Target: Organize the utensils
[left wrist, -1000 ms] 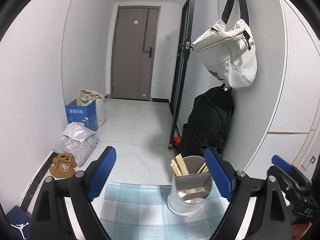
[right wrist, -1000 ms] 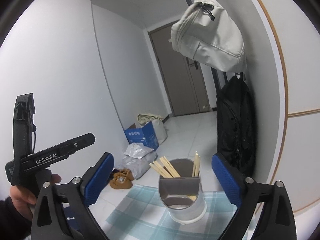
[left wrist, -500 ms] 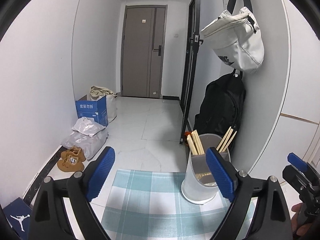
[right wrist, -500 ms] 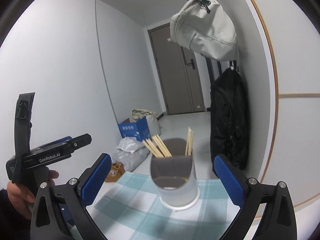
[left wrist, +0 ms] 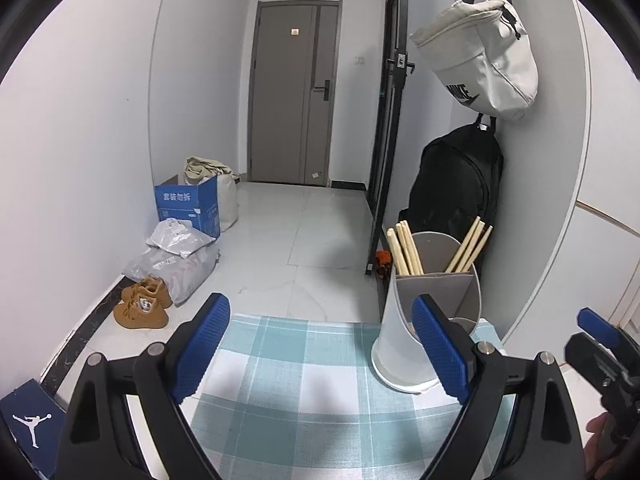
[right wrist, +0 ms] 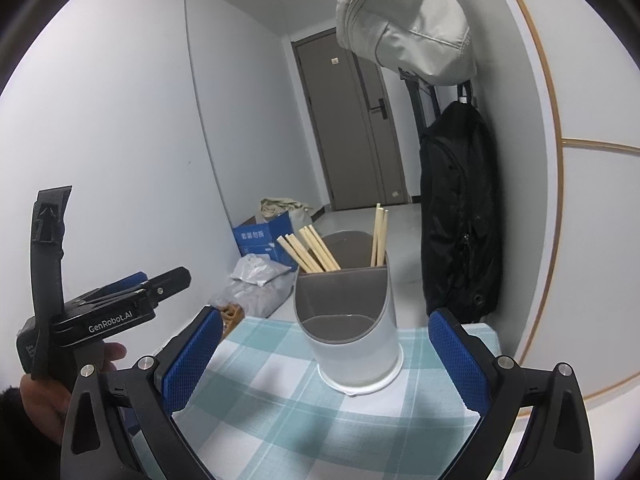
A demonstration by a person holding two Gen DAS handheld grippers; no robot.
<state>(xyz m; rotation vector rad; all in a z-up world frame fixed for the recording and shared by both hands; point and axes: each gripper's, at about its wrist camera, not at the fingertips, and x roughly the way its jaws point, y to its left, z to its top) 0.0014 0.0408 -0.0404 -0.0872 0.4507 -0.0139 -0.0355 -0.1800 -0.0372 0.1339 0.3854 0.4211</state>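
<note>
Nearest in the left wrist view, the left hand-held gripper stands released, its blue-padded jaws spread wide with nothing between them, over a worktop covered in a teal and white checked cloth. At about 3 o'clock from it, at the frame edge, part of the other tool shows, with a bit of the hand holding it.

In the right wrist view, the right hand-held gripper is likewise released, jaws wide apart and gripping nothing. The utensil holder sits on the cloth just beyond the jaws, at about 12 o'clock, touching neither pad. At 9 o'clock a person's hand holds the left tool by its handle.

The utensil holder, a white cup with a grey divided insert, stands upright near the far right edge of the worktop, at about 1 o'clock from the left hand-held gripper. Wooden chopsticks lean in its back compartment in two bunches, one tilted left, one tilted right; the lower front compartment's contents I cannot tell.

Beyond the worktop lies a white tiled floor. At 10 o'clock are tan shoes, grey plastic bags and a blue cardboard box. At 1 o'clock a black backpack hangs against the wall, with a pale bag above it. Farthest, at 12 o'clock, is a grey door.
</note>
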